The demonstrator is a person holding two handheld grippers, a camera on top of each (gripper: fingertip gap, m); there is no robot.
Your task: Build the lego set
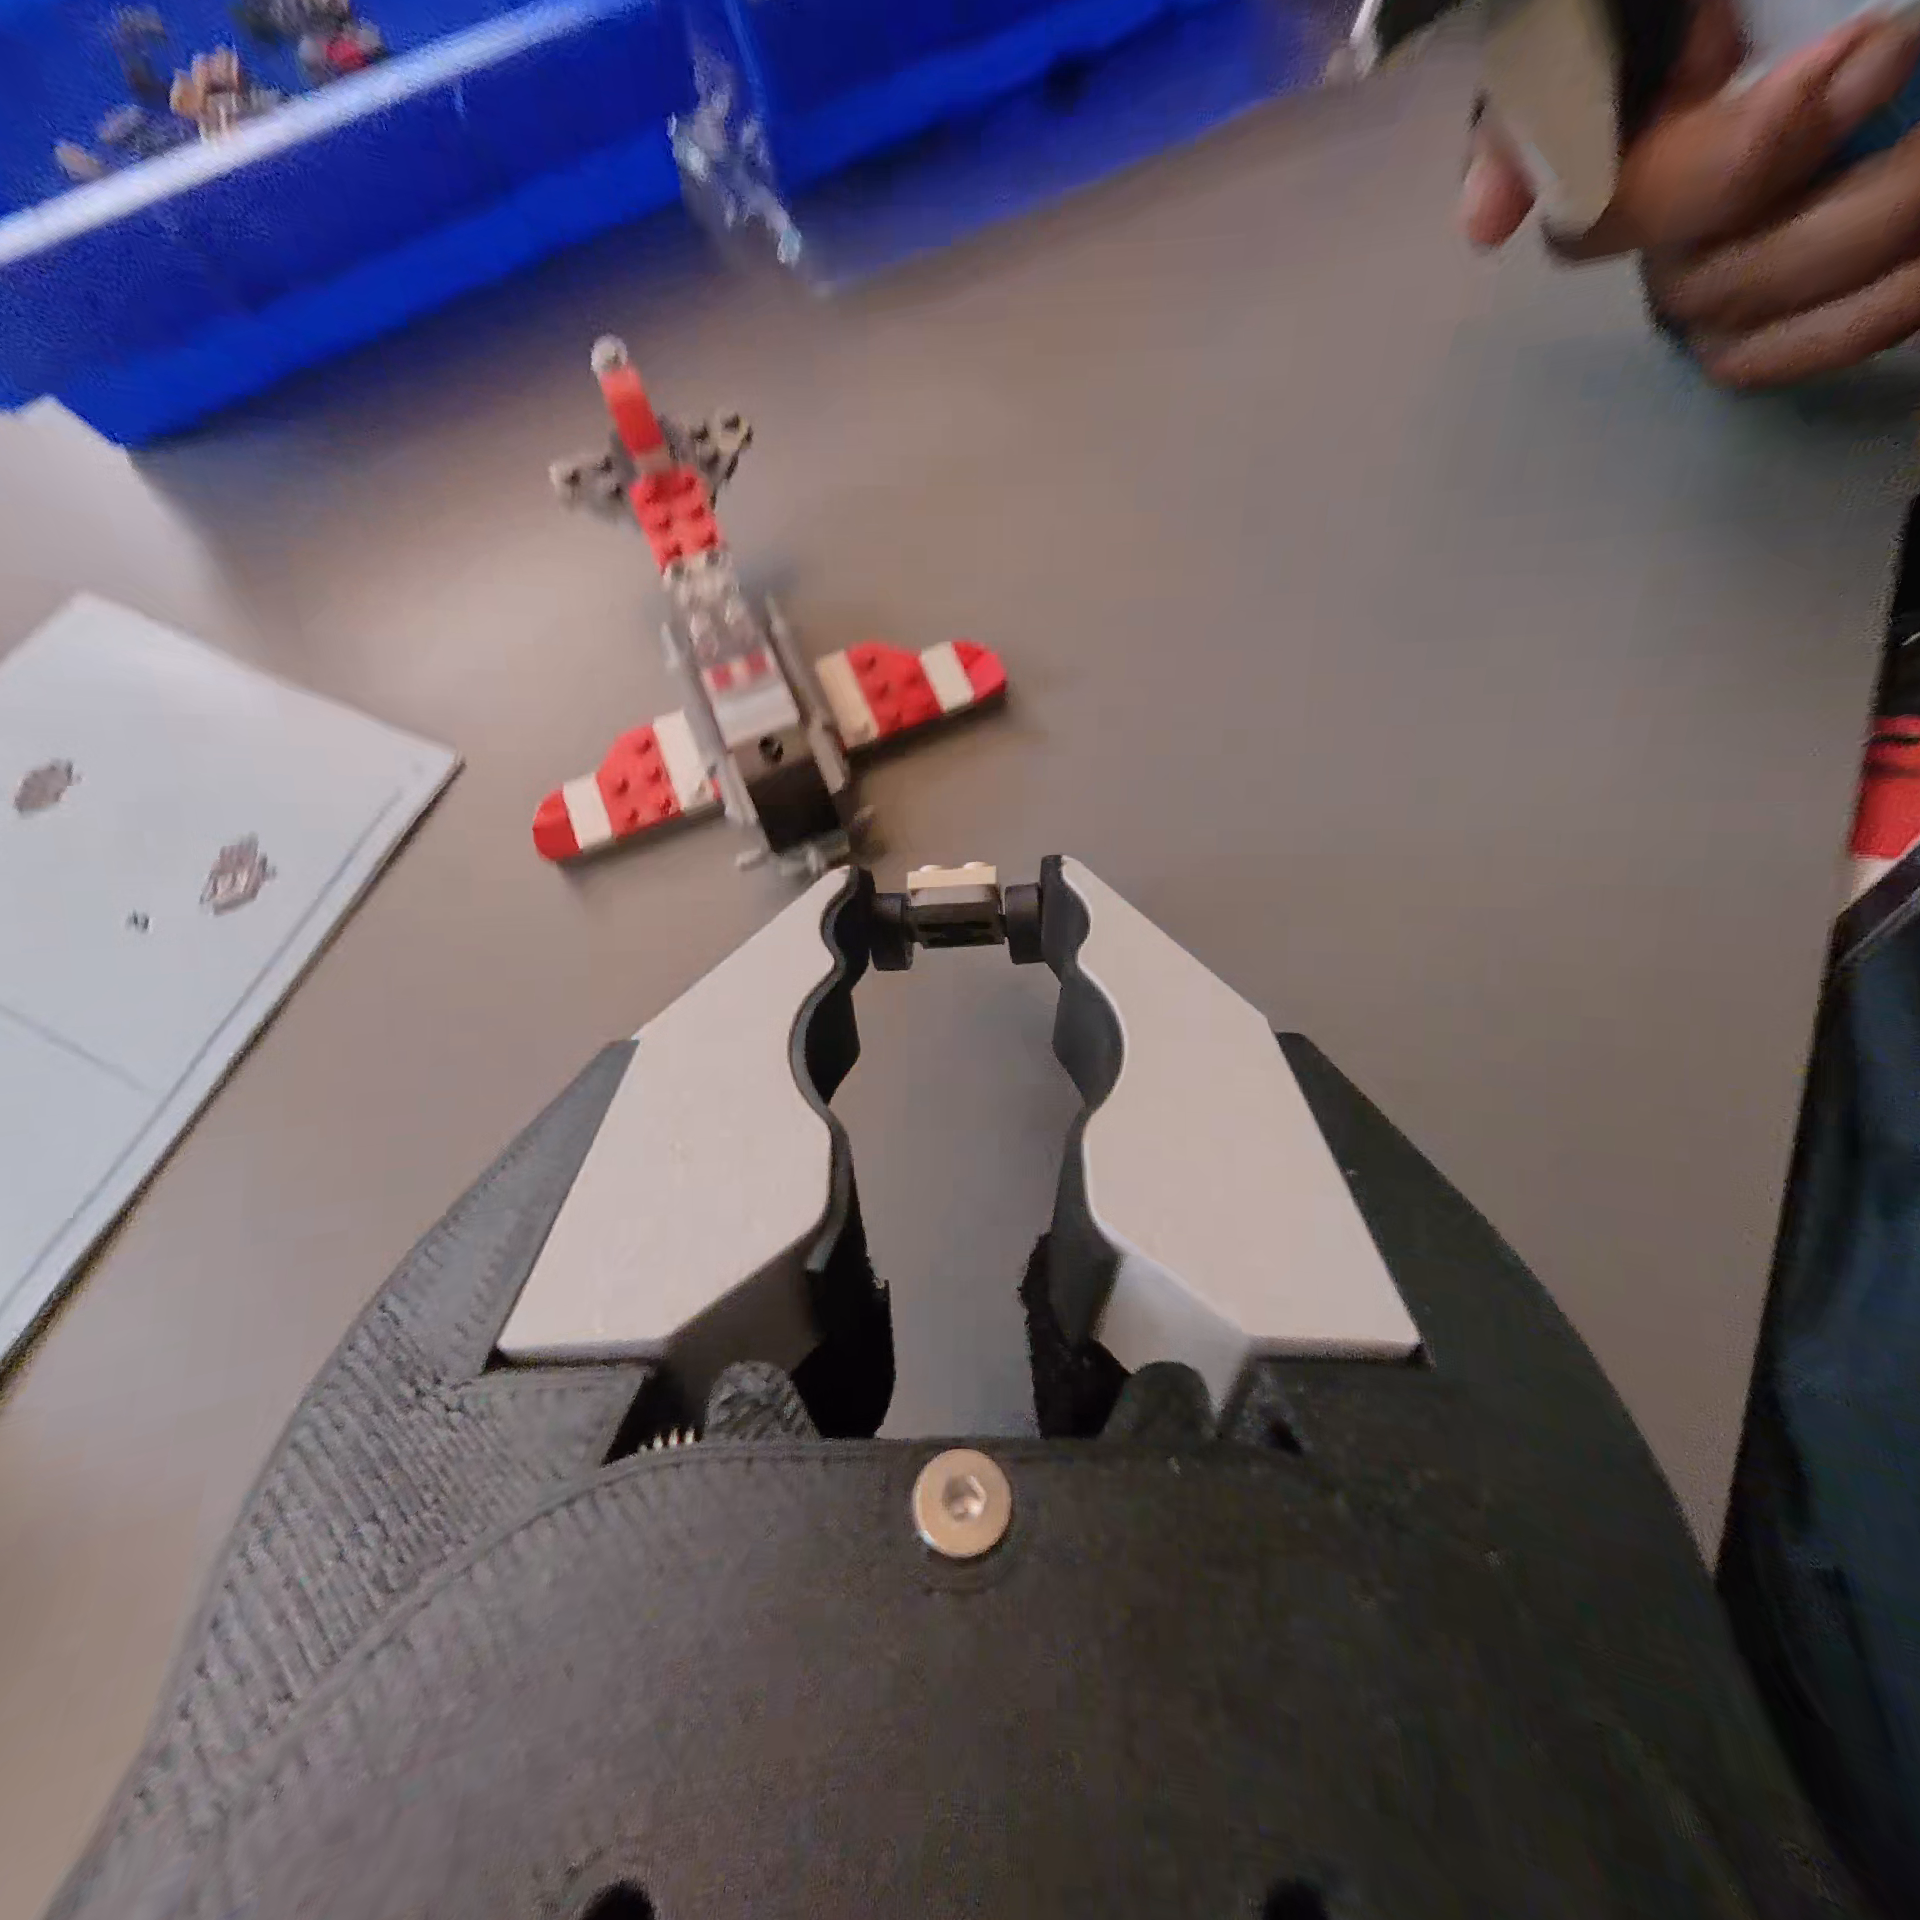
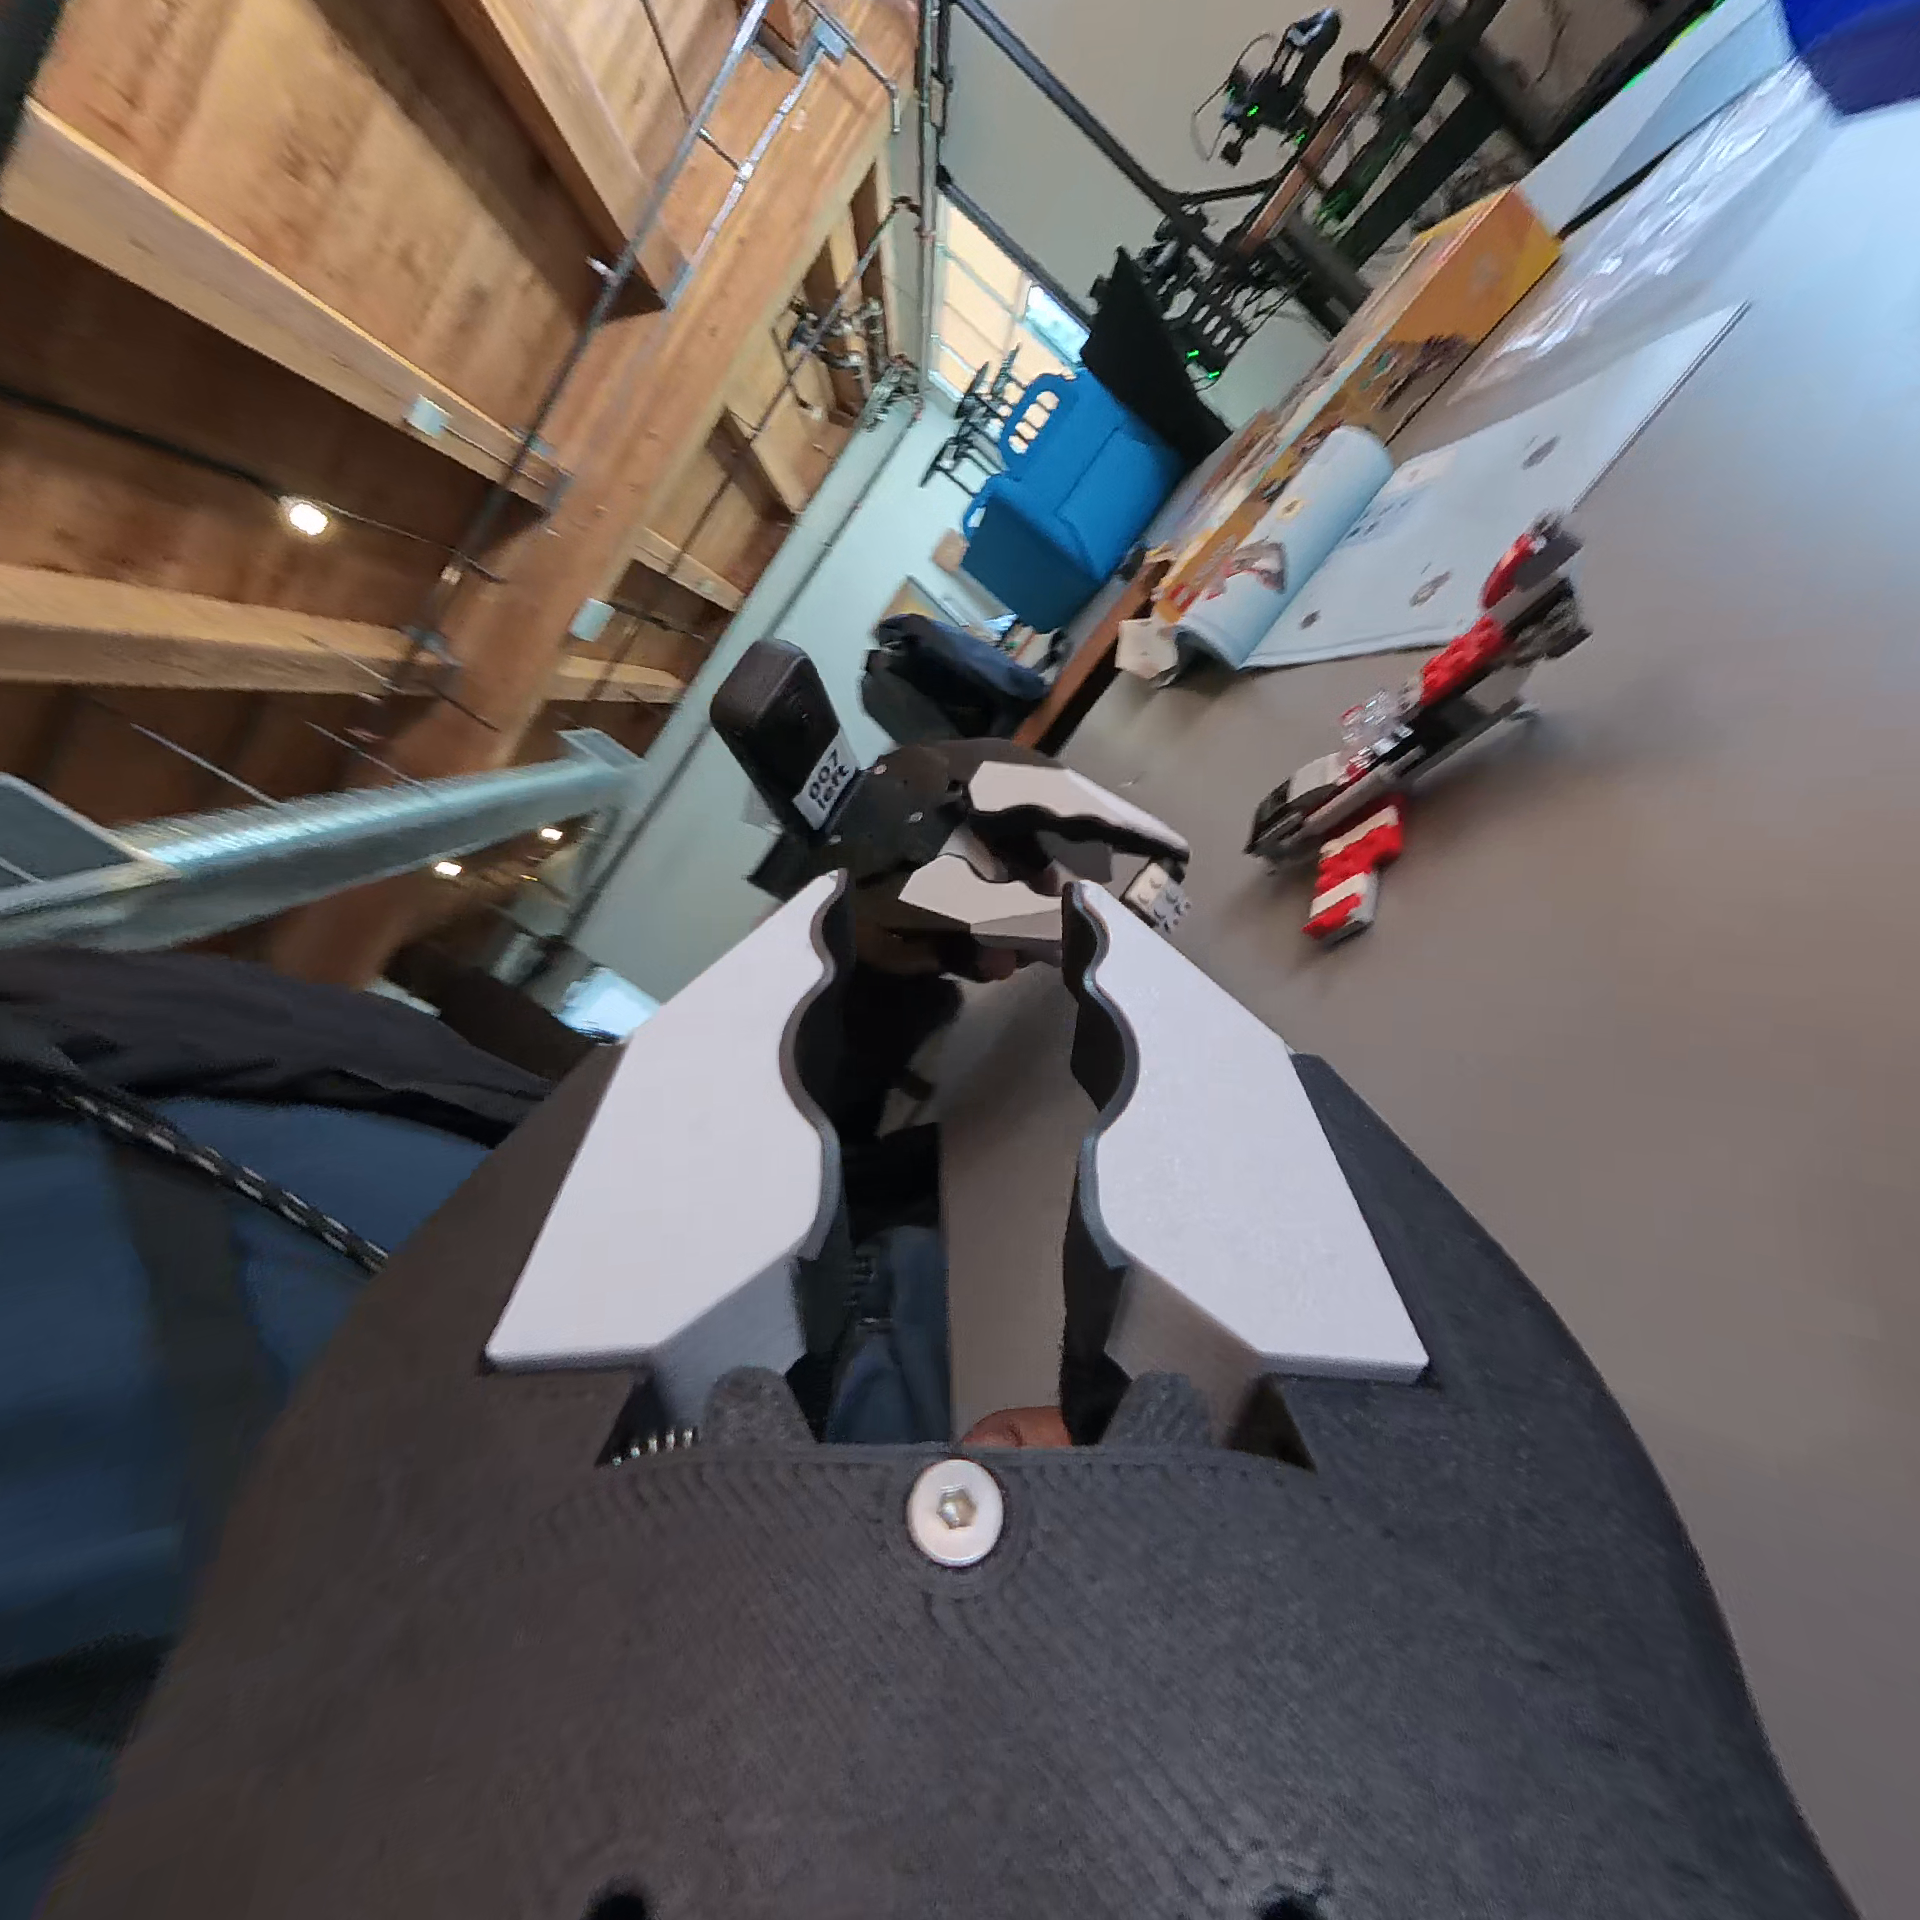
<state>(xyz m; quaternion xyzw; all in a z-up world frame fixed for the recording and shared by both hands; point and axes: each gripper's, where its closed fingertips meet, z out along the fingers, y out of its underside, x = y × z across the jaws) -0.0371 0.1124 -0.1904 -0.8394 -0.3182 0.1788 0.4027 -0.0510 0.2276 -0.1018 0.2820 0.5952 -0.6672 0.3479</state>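
Note:
A red, white and grey lego plane [image 1: 743, 686] lies on the grey table, nose toward me. My left gripper [image 1: 951, 909] is shut on a small wheel piece [image 1: 948, 902], a grey plate with a black wheel at each end, held just in front of the plane's nose. In the right wrist view the camera is rolled sideways. My right gripper [image 2: 951, 920] is open and empty, raised off the table. Beyond it are the left gripper [image 2: 1049, 842] with its piece [image 2: 1164, 899] and the plane [image 2: 1423, 727].
An open instruction booklet [image 1: 156, 883] lies left of the plane; it also shows in the right wrist view [image 2: 1455, 520]. Blue bins [image 1: 364, 208] with loose pieces and a clear plastic bag [image 1: 738, 166] stand behind. A hand [image 1: 1714, 177] holds the right gripper at top right. A yellow box [image 2: 1434, 322] stands farther back. Some 15 centimeters of space lies between my two pairs of fingers.

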